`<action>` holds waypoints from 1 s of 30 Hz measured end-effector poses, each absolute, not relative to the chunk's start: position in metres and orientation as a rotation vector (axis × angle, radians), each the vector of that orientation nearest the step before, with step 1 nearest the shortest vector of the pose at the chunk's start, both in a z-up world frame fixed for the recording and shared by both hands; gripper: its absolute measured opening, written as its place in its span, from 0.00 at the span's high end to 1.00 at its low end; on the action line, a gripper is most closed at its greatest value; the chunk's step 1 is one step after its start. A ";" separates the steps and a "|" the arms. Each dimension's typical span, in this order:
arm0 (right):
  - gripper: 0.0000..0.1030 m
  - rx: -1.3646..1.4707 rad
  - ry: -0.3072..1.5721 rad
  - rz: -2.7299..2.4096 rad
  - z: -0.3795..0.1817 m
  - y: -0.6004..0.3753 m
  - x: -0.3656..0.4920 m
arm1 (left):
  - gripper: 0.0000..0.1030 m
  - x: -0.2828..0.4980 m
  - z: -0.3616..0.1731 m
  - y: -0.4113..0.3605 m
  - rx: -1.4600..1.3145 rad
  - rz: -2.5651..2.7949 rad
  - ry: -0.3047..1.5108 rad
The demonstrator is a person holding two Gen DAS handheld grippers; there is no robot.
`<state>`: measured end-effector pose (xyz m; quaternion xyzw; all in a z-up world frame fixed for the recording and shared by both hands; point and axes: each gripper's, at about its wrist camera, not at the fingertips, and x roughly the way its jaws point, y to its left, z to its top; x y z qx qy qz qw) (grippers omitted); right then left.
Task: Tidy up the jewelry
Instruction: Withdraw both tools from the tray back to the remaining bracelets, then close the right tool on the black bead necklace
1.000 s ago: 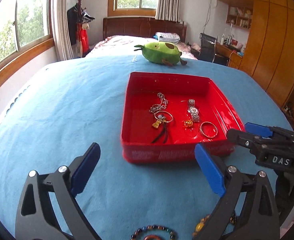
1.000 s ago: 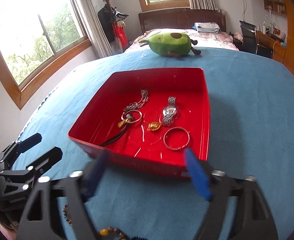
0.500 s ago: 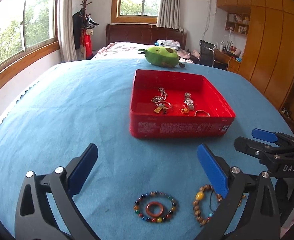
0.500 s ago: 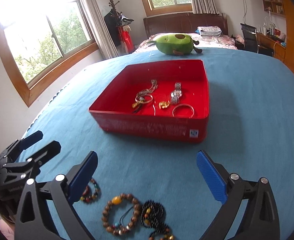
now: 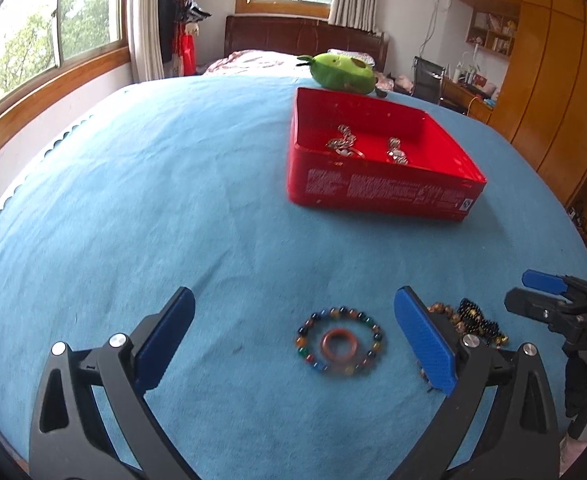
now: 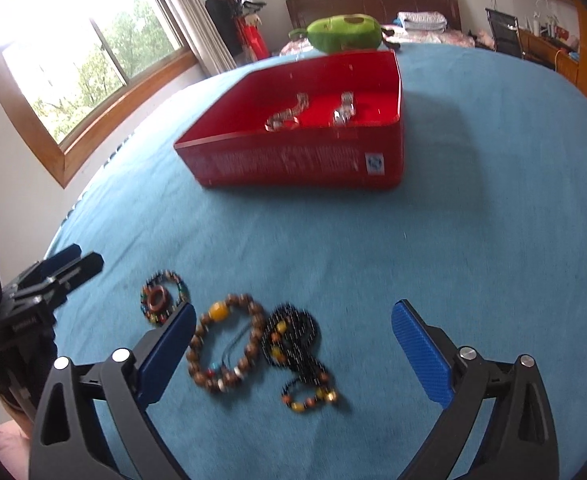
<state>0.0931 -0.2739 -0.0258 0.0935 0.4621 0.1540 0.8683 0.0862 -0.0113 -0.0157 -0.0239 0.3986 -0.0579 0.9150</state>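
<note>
On the blue cloth (image 5: 173, 200) covering the bench, a red tin box (image 5: 377, 192) sits toward the far side with some silvery jewelry already in it: a chain (image 6: 289, 114) and what looks like a watch (image 6: 343, 110), though the near wall hides most of the floor. A green avocado plush (image 5: 341, 72) lies just behind the box.

Closer in, four loose pieces lie on the cloth. A multicolored bead bracelet (image 5: 339, 314) has a reddish ring (image 5: 338, 345) lying inside its loop, right between the left gripper (image 5: 293, 336) jaws, which are spread wide with nothing in them. Just beside that, a brown wooden bead bracelet (image 6: 229, 344) with one big yellow bead, and touching it, a tangle of black beads (image 6: 293, 336) with a few amber ones.

Right gripper (image 6: 293, 344) hovers over those last two, jaws also wide apart and empty. Both views are a bit blurry, so finer detail is hard to call.
</note>
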 end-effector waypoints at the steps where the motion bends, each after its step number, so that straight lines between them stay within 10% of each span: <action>1: 0.09 0.195 0.975 0.321 -0.027 -0.275 0.092 | 0.04 0.085 -0.016 -0.009 -0.057 -0.116 0.825; 8: 0.35 0.157 1.029 0.343 -0.040 -0.273 0.083 | 0.04 0.077 -0.016 -0.005 -0.064 -0.107 0.840; 19: 0.45 -0.007 1.071 0.342 -0.061 -0.251 0.082 | 0.04 0.060 -0.013 -0.019 -0.049 -0.159 0.848; 24: 0.76 -0.088 1.034 0.323 -0.061 -0.247 0.081 | 0.04 0.056 -0.012 -0.029 -0.046 -0.193 0.860; 30: 0.87 -0.022 1.034 0.346 -0.061 -0.261 0.078 | 0.04 0.061 -0.012 -0.058 -0.061 -0.287 0.933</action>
